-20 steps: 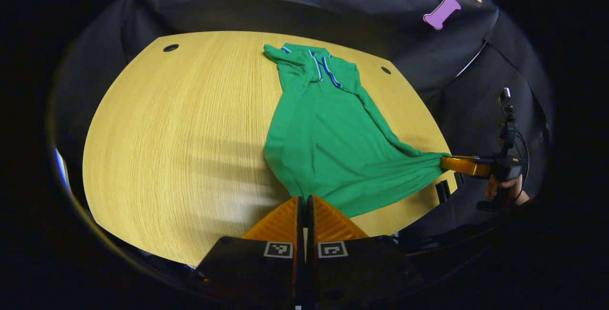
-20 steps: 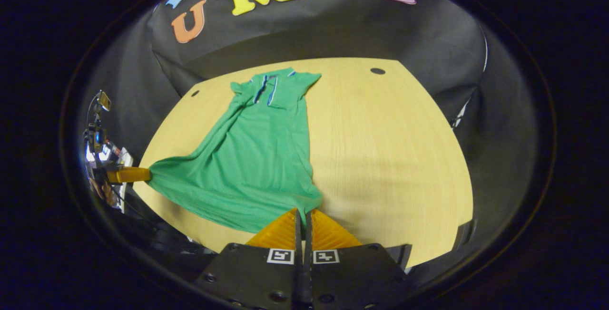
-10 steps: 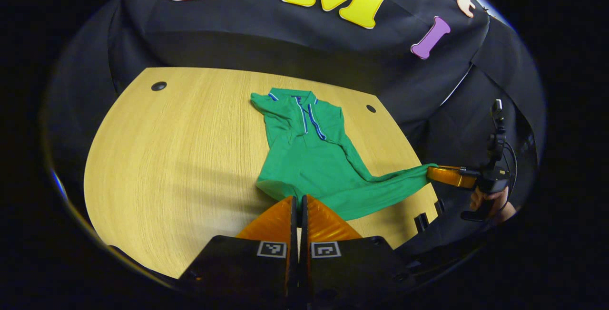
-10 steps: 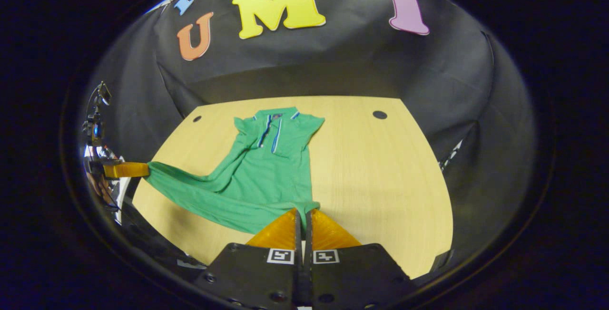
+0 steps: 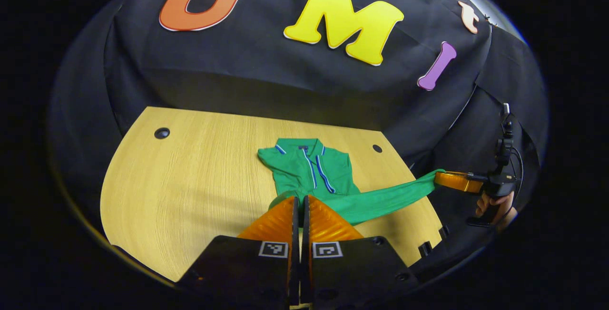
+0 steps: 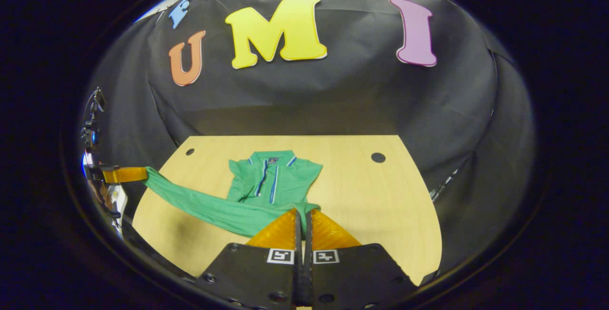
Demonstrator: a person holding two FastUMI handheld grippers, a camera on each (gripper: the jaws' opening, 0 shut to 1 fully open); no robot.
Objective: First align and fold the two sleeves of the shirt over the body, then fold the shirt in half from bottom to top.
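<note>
The shirt lies on the worktop with its collar at 12 o'clock and its sleeves already folded in. Each gripper is clamped on one hem corner: the left gripper and the right gripper hold the hem raised and stretched between them, above the body. I think the risk is uneven travel toward the collar. If one side leads, the fold goes crooked, and too much pull could drag the collar or open the sleeves.
</note>
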